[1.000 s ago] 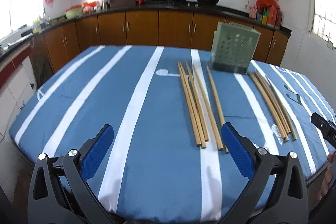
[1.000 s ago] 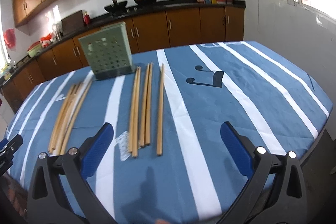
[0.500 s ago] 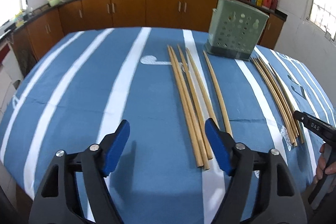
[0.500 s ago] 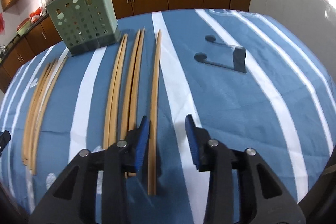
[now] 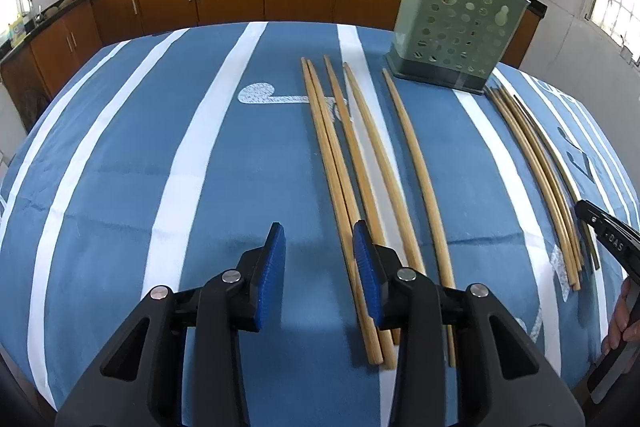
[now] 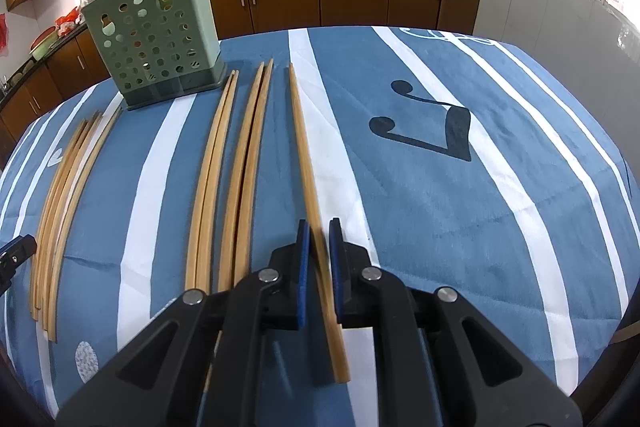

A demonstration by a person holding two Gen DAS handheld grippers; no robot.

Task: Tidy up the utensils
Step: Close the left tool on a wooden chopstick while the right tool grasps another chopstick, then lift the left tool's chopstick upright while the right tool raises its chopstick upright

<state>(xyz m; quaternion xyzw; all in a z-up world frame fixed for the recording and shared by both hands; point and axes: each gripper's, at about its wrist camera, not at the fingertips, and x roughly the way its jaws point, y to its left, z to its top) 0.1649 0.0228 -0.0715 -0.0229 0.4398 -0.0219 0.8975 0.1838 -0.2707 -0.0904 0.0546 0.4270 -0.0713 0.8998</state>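
Slender bamboo chopsticks (image 6: 308,167), perforated green plastic holder (image 6: 156,39), striped tablecloth (image 6: 500,227)

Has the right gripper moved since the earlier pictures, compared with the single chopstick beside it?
Yes. The right gripper has come forward and down over the single chopstick, which lay left of its jaws earlier; now the jaws are shut on it.

Near ends of the chopsticks (image 5: 362,211) vanish behind the left tool (image 5: 318,265), well short of the green holder (image 5: 456,39), whose interior cannot be seen; desk (image 5: 120,187) edges are cropped.
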